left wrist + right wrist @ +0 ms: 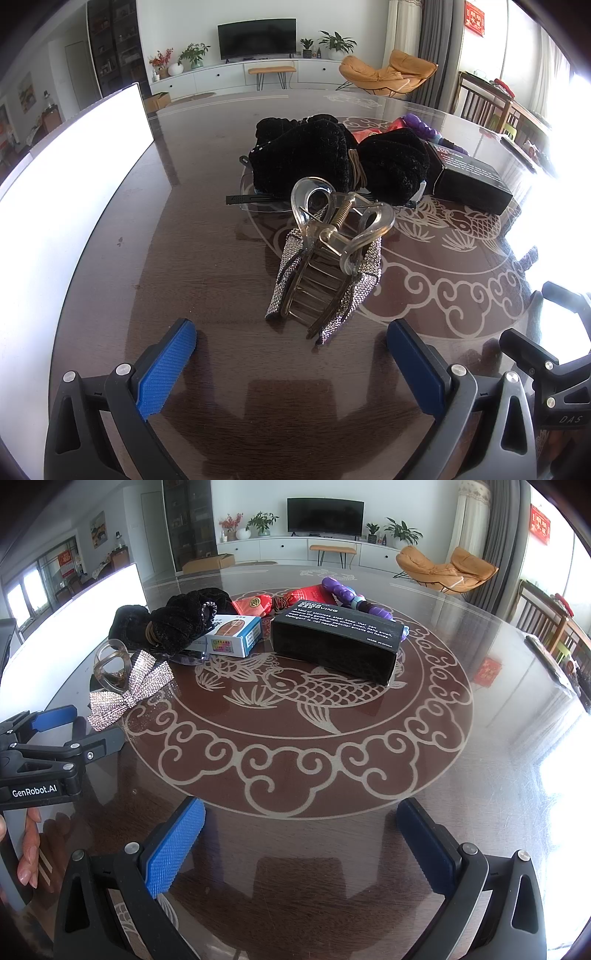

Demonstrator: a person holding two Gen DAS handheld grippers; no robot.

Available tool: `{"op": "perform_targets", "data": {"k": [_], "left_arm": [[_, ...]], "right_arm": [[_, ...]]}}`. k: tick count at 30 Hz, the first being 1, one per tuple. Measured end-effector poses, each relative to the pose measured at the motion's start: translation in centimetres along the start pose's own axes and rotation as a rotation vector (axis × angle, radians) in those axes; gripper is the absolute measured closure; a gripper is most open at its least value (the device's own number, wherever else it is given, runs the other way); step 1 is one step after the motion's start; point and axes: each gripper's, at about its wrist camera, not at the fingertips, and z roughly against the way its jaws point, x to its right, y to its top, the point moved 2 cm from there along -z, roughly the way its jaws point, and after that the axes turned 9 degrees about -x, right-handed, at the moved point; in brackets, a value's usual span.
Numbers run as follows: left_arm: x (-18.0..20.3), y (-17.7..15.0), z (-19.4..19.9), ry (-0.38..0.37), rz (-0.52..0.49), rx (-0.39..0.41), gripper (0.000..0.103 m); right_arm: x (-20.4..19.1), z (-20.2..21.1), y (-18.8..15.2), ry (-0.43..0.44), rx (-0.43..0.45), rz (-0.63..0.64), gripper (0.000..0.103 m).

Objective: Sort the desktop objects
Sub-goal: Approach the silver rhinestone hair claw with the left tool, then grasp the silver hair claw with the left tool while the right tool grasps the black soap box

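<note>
A clear claw hair clip with a rhinestone bow (328,266) lies on the dark table just ahead of my left gripper (291,343), which is open with nothing between its blue pads. The right wrist view has the same bow clip (129,686) at the left. Behind it lie black velvet scrunchies (332,155) (177,620), a black box (469,177) (336,642), a small blue-and-white box (236,633), a red packet (255,603) and a purple toy (351,594). My right gripper (301,827) is open over bare table in front of the fish inlay.
A white board (74,177) stands along the table's left side. In the right wrist view the left gripper's body (40,753) and a hand (29,853) sit at the left edge. The table's near half (332,760) carries only the inlaid pattern. Chairs stand at the far right.
</note>
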Motion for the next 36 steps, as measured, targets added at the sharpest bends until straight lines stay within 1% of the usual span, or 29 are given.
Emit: {"op": "perform_targets", "data": {"k": [3, 7, 9, 11, 14, 18, 20, 21, 22, 23, 24, 25, 32, 36], "left_arm": [[0.0, -0.5, 0.3, -0.012, -0.017, -0.001, 0.0], [0.0, -1.6, 0.8, -0.037, -0.068, 0.0, 0.0], [0.1, -1.5, 0.9, -0.043, -0.084, -0.005, 0.0], [0.4, -0.6, 0.5, -0.05, -0.105, -0.014, 0.0], [1.1, 1.6, -0.5, -0.065, -0.145, -0.027, 0.0], [1.9, 4.2, -1.6, -0.07, -0.153, -0.055, 0.0], [2.5, 4.5, -1.8, -0.071, -0.178, -0.037, 0.0], [2.8, 4.4, -1.6, -0.053, -0.193, -0.018, 0.002], [2.9, 4.3, -1.3, -0.056, -0.202, 0.003, 0.01], [3.0, 4.1, -0.9, -0.081, -0.201, 0.017, 0.034], [3.0, 3.8, -0.6, -0.087, -0.189, 0.028, 0.044], [2.9, 3.4, -0.3, -0.085, -0.183, 0.031, 0.049], [0.3, -1.2, 2.1, -0.074, -0.135, 0.055, 0.05], [-0.7, -2.4, 2.4, -0.089, -0.122, 0.053, 0.05]], "right_arm": [[0.0, 0.0, 0.0, 0.0, 0.0, 0.0, 0.0], [0.0, 0.0, 0.0, 0.0, 0.0, 0.0, 0.0], [0.0, 0.0, 0.0, 0.0, 0.0, 0.0, 0.0], [0.0, 0.0, 0.0, 0.0, 0.0, 0.0, 0.0], [0.0, 0.0, 0.0, 0.0, 0.0, 0.0, 0.0], [0.0, 0.0, 0.0, 0.0, 0.0, 0.0, 0.0], [0.0, 0.0, 0.0, 0.0, 0.0, 0.0, 0.0], [0.0, 0.0, 0.0, 0.0, 0.0, 0.0, 0.0], [0.0, 0.0, 0.0, 0.001, 0.0, 0.0, 0.0], [0.0, 0.0, 0.0, 0.001, 0.0, 0.0, 0.0], [0.0, 0.0, 0.0, 0.0, 0.0, 0.0, 0.0], [0.0, 0.0, 0.0, 0.0, 0.0, 0.0, 0.0], [0.0, 0.0, 0.0, 0.001, 0.0, 0.0, 0.0], [0.0, 0.0, 0.0, 0.001, 0.0, 0.001, 0.0]]}}
